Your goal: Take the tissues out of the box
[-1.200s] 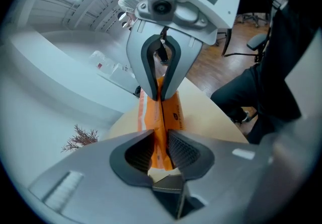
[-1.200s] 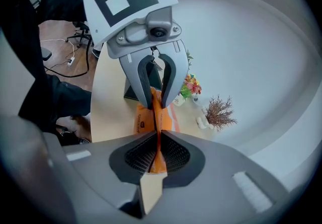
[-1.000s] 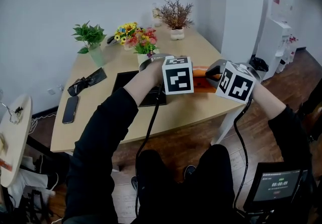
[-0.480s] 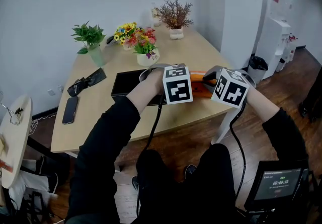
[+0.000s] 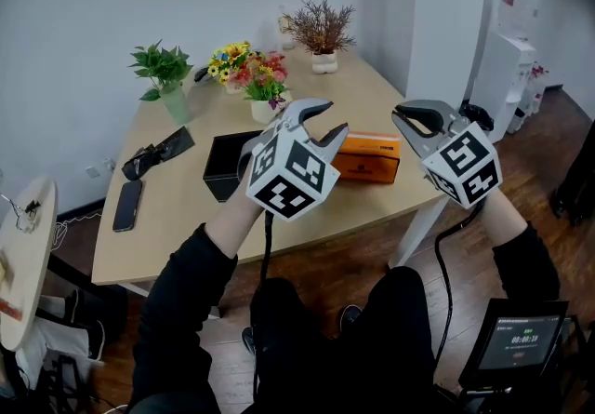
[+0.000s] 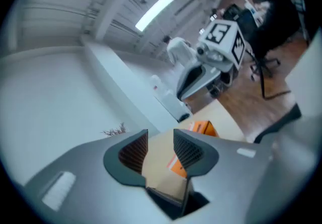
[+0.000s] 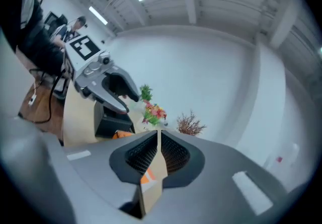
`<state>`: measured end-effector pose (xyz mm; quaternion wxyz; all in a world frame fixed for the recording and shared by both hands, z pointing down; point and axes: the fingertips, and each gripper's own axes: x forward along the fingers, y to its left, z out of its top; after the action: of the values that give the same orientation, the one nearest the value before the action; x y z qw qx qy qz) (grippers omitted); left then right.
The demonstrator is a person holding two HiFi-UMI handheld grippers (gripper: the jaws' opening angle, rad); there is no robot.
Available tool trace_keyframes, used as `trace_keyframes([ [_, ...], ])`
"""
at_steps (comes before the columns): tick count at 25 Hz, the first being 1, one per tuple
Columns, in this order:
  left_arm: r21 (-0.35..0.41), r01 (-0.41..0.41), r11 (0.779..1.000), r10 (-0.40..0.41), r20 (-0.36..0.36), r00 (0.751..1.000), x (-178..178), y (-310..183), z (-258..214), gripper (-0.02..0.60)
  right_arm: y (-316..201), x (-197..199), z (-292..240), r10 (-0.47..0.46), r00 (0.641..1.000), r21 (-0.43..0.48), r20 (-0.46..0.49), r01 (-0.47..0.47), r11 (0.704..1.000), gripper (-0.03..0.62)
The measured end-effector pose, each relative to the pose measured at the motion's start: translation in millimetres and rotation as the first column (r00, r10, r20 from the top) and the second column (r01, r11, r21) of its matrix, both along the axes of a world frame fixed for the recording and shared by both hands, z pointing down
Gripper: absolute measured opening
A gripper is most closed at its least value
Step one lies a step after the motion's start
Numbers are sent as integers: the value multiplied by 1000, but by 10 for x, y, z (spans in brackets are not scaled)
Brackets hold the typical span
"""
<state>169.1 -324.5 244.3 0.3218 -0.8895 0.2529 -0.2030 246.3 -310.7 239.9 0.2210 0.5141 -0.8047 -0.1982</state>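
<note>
Wooden bench (image 5: 177,207): carried the task's things within easy reach of the seated person.
Black tray (image 5: 223,172): open-topped, just left of the box, likely placed there to receive tissues.
Orange tissue box (image 5: 368,156): lay flat near the bench's front edge, apart from both claws; no tissue could be made out at its top.
Left claw (image 5: 327,120): raised above the bench, jaws opening with nothing between them, probably readying for a pinch.
Right claw (image 5: 409,114): lifted clear at the box's right, jaws almost together and empty; likely meant to steady the box.
</note>
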Motion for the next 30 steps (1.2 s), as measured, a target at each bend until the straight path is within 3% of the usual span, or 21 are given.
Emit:
trace_keyframes([
  [1, -13, -1, 1000, -1, -123, 992, -108, 102, -120, 141, 55, 62, -90, 11, 996, 35, 88, -14, 999, 20],
  [3, -21, 13, 1000, -19, -321, 947, -353, 307, -234, 138, 167, 165, -173, 25, 970, 89, 241, -48, 995, 8],
  [6, -56, 51, 997, -73, -515, 854, -696, 548, -171, 133, 349, 202, -126, 23, 910, 124, 414, -82, 989, 2],
  [9, -180, 69, 981, -169, -632, 756, -987, 673, 24, 126, 550, 123, -55, 11, 849, 143, 528, -102, 984, 1],
  [11, -243, 86, 966, -231, -667, 709, -1148, 719, 149, 123, 661, 63, -14, 11, 822, 158, 570, -123, 980, 2],
  [13, -266, 117, 957, -273, -685, 675, -1292, 748, 214, 117, 733, 1, 43, 22, 825, 174, 565, -145, 974, 2],
  [16, -276, 160, 948, -312, -694, 649, -1489, 766, 248, 114, 813, -87, 101, 53, 852, 212, 520, -189, 959, 2],
  [19, -278, 191, 941, -334, -695, 637, -1669, 803, 255, 112, 849, -231, 143, 47, 852, 224, 521, -189, 956, 2],
  [25, -217, 271, 938, -343, -691, 636, -2015, 901, 248, 107, 776, -765, 164, -13, 843, 236, 538, -136, 962, 0],
  [30, -264, 346, 900, -429, -667, 609, -2500, 910, 404, 107, 683, -1356, 189, -100, 848, 261, 521, -46, 964, 0],
])
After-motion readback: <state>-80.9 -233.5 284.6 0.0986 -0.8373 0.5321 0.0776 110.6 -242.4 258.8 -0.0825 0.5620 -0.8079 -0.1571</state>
